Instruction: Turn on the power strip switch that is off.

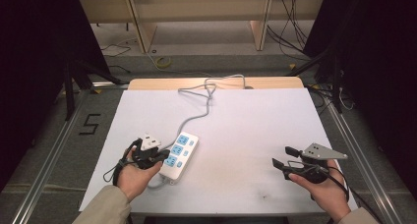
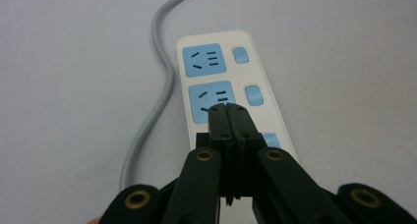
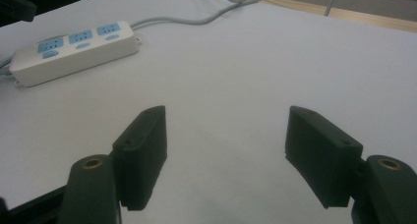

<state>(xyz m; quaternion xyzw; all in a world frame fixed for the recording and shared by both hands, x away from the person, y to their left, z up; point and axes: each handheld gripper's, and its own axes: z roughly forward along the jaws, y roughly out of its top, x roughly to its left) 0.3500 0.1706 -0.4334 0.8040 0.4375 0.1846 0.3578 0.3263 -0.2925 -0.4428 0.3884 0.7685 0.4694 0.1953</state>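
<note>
Left side of the table, covered by a white sheet: the person's left hand comes in from the bottom edge and holds the left gripper. Its jaws are pressed together, nothing between them. In the left gripper view the joined tips sit over the middle blue socket of the power strip; whether they touch the socket face I cannot tell. A small white part sits on top of this gripper.

Just to its right: the power strip, white, lying flat on the sheet at a slant, long axis running from near-left to far-right. Three blue sockets in a row, each with a small blue switch beside it. The near end of the strip is just beside the left hand.

Grey cable: leaves the far end of the strip, curves away across the sheet, loops near the wooden far edge of the table.

Middle of the sheet: bare, a faint dark smudge near the front edge.

Right side: right hand holds the right gripper, grey three-cornered plate on top. Jaws stand wide apart, empty, pointing leftward above the sheet, well apart from the strip. In the right gripper view the strip lies far off at upper left, beyond the open pads.
</note>
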